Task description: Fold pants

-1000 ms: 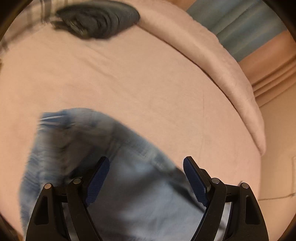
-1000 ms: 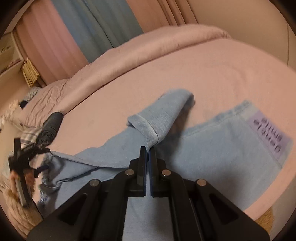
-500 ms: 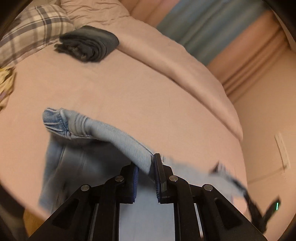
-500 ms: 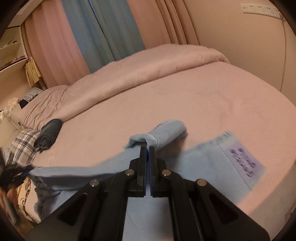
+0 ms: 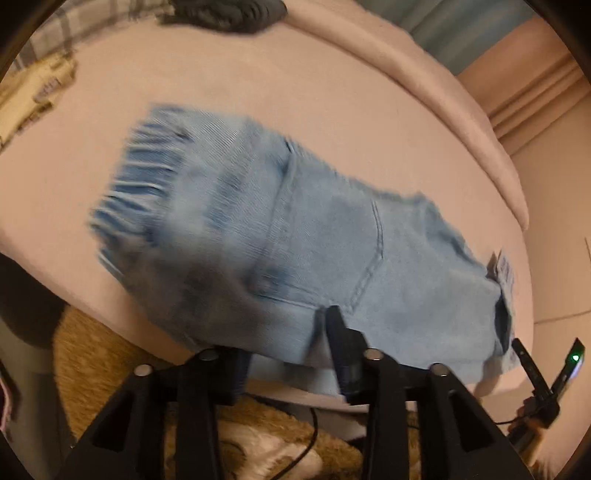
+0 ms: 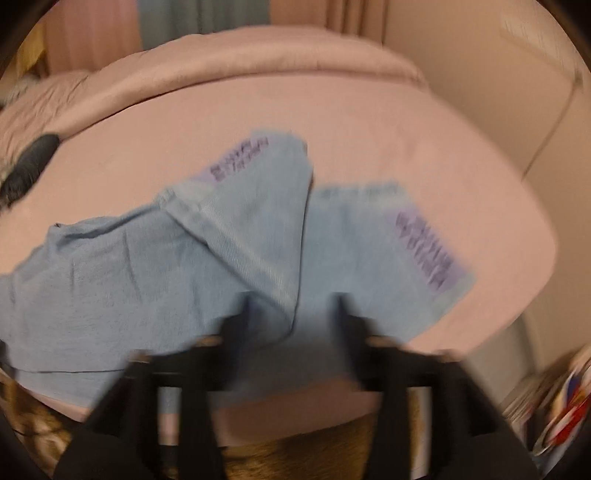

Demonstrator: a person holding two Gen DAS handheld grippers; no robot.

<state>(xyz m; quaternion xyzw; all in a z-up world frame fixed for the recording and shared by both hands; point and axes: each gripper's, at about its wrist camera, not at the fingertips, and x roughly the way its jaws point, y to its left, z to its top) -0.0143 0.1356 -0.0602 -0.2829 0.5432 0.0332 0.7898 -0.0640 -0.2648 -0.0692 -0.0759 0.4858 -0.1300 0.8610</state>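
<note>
Pants [image 5: 295, 236] doubled lengthwise on bed [image 5: 258, 99], legs overlapping unevenly; left gripper [image 5: 286, 343] and right gripper [image 6: 291, 325] spread, released; crosswise folds left.

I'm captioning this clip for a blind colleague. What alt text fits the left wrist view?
Light blue denim pants lie folded on a pink bedspread, the gathered waistband to the left, motion-blurred. The black left gripper sits open at the pants' near edge, holding nothing. A dark folded garment rests at the far side of the bed.
</note>
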